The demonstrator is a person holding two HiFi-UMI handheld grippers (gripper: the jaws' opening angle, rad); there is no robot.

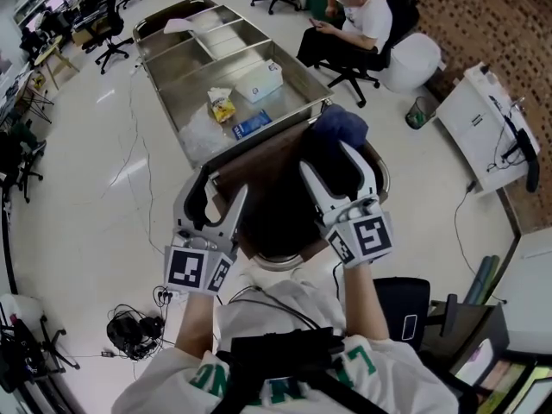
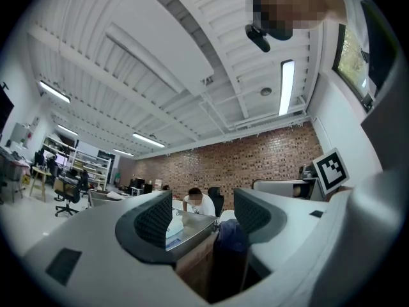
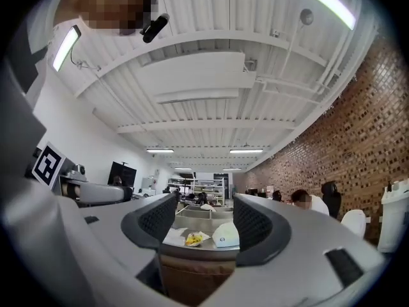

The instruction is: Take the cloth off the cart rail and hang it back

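A dark blue cloth [image 1: 341,123] is bunched over the rail at the near right corner of the steel cart [image 1: 185,93]. The left gripper view shows the cloth [image 2: 231,235] hanging just beyond the jaws, beside the cart's end [image 2: 195,230]. My left gripper [image 1: 216,198] is open and empty, held up short of the cart's near end. My right gripper [image 1: 329,160] is also open and empty, its tips a little below the cloth and apart from it. The right gripper view looks along the cart top [image 3: 199,243] between the open jaws.
The cart trays hold a yellow packet [image 1: 223,108], a white box [image 1: 260,81] and a blue pack [image 1: 251,125]. A person sits on an office chair [image 1: 354,24] beyond the cart's right side. A white desk [image 1: 483,128] stands at right. Cables and headphones [image 1: 134,330] lie on the floor at left.
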